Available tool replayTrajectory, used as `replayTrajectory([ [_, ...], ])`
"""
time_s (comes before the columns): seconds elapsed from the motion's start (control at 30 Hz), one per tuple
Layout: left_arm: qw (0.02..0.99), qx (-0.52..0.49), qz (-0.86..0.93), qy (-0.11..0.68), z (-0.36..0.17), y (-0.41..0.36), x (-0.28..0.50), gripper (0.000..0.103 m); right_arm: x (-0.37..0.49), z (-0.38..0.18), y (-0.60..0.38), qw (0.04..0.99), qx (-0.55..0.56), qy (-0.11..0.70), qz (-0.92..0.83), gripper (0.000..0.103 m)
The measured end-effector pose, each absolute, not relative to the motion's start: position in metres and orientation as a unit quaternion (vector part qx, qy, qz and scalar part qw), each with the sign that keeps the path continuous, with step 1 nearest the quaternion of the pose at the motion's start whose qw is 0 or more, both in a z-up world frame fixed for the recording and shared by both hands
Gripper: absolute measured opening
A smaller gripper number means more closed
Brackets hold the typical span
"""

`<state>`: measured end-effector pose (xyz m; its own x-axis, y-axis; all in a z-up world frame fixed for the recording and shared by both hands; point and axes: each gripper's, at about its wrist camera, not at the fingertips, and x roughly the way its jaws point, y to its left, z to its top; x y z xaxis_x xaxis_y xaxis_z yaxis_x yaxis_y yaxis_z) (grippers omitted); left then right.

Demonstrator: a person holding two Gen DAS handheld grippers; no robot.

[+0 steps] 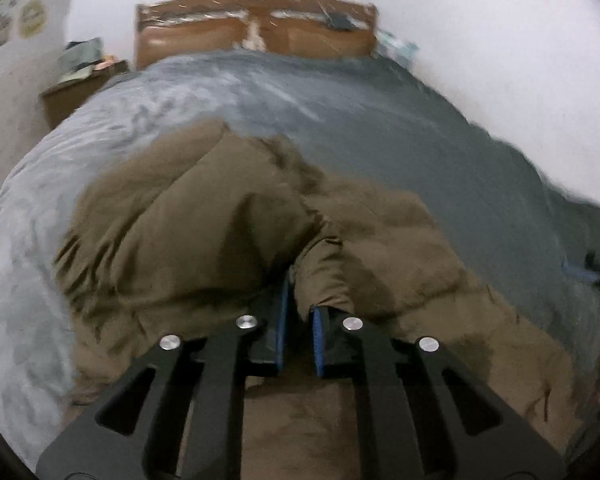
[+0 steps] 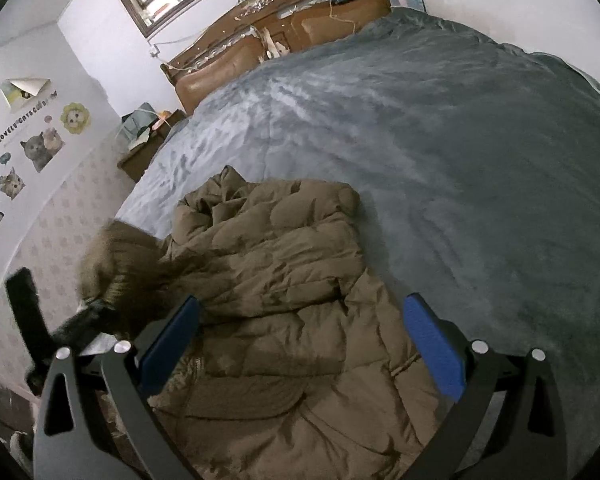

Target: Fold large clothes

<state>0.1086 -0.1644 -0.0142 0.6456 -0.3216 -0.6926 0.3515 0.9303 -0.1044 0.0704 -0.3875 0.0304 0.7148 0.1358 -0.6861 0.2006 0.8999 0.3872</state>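
The coat point(image 2: 284, 308), brown and puffy, lies crumpled on the grey blanket point(image 2: 440, 140) in the lower middle of both frames. The left gripper point(image 1: 300, 312) pinches a fold of the coat between its blue pads. The right gripper point(image 2: 300, 344) stands spread wide over the coat, holding nothing.

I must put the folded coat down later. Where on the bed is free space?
The grey blanket is bare between the brown coat and the headboard, and along the coat's right side. The near left corner is crowded: the coat and the left hand-held gripper, shut on its fabric.
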Motion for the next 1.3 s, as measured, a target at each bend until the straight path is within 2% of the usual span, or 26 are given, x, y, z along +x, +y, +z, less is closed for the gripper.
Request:
replayTrajectory([
  [0.13, 0.888, 0.034, -0.167, 0.426, -0.043, -0.186, 0.113, 0.021, 0.072, 0.028, -0.389, 0.897, 0.225, 0.38, -0.021, 0.101],
  [0.33, 0.899, 0.061, -0.12, 0.416, -0.041, -0.181, 0.098, 0.053, 0.075, 0.026, -0.387, 0.895, 0.218, 0.388, -0.02, 0.101],
  [0.5, 0.906, 0.008, -0.11, 0.409, -0.022, -0.142, 0.093, 0.098, 0.075, 0.026, -0.381, 0.897, 0.208, 0.391, -0.014, 0.101],
  [0.9, 0.927, -0.007, -0.099, 0.361, 0.009, -0.062, 0.06, 0.098, 0.075, 0.025, -0.36, 0.903, 0.18, 0.39, -0.011, 0.101],
  [1.07, 0.951, -0.029, -0.055, 0.302, 0.02, -0.014, 0.054, 0.098, 0.075, 0.027, -0.326, 0.906, 0.17, 0.387, 0.007, 0.101],
  [1.2, 0.956, -0.05, -0.033, 0.288, 0.018, 0.011, 0.059, 0.098, 0.072, 0.037, -0.271, 0.921, 0.11, 0.373, 0.03, 0.101],
  [1.3, 0.95, -0.072, -0.015, 0.305, 0.006, 0.028, 0.075, 0.097, 0.072, 0.036, -0.221, 0.929, 0.049, 0.365, 0.041, 0.101],
])
